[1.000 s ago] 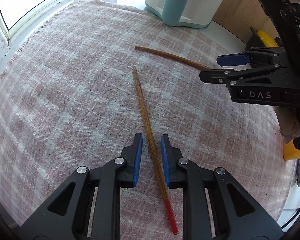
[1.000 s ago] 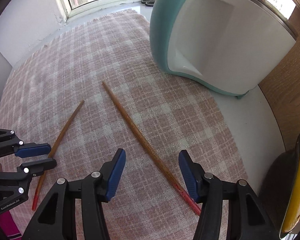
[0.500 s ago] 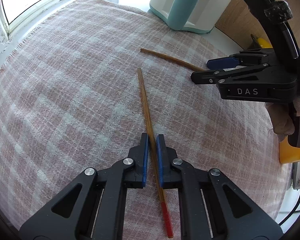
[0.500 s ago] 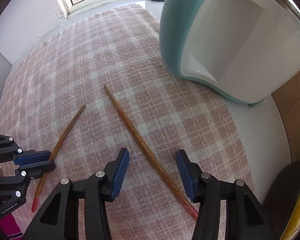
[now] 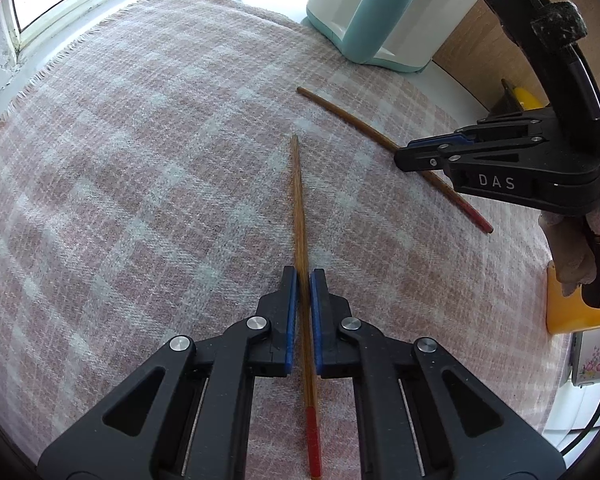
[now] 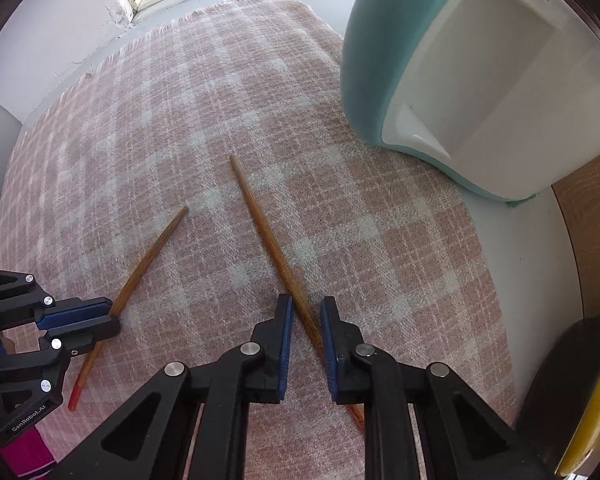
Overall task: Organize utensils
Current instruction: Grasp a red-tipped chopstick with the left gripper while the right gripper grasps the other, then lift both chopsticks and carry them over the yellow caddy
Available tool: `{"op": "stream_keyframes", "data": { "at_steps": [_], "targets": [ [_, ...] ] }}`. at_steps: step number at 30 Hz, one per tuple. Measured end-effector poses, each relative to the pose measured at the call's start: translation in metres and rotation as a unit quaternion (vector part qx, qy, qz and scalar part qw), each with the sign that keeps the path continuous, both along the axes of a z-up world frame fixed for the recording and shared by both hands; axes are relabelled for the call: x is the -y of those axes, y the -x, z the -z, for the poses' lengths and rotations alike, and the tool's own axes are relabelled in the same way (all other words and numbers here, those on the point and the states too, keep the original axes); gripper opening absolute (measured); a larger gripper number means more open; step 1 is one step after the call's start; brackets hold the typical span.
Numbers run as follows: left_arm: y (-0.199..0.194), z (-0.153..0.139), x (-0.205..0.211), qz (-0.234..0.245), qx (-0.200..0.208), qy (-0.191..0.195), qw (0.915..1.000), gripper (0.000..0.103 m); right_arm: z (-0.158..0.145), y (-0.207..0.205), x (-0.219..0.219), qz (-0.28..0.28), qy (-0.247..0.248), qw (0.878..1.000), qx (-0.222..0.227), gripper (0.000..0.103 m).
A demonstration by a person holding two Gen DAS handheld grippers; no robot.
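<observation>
Chopstick (image 5: pixel 300 216) pinched in left hand-held gripper (image 5: pixel 304 276), second chopstick (image 6: pixel 268 236) between right hand-held gripper (image 6: pixel 304 304) narrowing jaws, contact unclear.

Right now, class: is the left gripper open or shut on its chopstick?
Shut. In the left wrist view the left gripper has both blue pads pressed against the chopstick, which lies flat on the checked cloth.

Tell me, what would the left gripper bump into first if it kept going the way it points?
Probably the pink checked cloth right beneath it. The left gripper points steeply down, pinching a chopstick lying there.
</observation>
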State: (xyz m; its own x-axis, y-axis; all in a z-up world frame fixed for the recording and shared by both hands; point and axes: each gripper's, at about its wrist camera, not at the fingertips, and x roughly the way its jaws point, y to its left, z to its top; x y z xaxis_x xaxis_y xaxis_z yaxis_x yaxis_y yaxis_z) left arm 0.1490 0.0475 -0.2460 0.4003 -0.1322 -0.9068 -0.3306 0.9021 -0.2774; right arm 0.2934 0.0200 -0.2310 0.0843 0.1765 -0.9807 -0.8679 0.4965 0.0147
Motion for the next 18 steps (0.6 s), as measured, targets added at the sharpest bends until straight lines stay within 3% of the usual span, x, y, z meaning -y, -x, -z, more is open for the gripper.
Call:
{"op": "stream_keyframes", "data": {
  "at_steps": [3, 9, 18],
  "targets": [
    [0.009, -0.002, -0.005, -0.005, 0.002, 0.005, 1.0, 0.005, 0.001, 0.0, 0.008, 0.039, -0.001, 0.999, -0.028, 0.004],
    [0.019, -0.005, -0.012, -0.008, 0.005, 0.008, 0.9999, 0.004, 0.006, 0.009, 0.027, 0.092, -0.023, 0.993, -0.066, 0.004],
    [0.027, -0.015, -0.008, -0.003, 0.018, 0.002, 0.9998, 0.004, 0.005, 0.035, 0.055, 0.127, -0.048, 0.988, -0.071, 0.004]
  ]
}}
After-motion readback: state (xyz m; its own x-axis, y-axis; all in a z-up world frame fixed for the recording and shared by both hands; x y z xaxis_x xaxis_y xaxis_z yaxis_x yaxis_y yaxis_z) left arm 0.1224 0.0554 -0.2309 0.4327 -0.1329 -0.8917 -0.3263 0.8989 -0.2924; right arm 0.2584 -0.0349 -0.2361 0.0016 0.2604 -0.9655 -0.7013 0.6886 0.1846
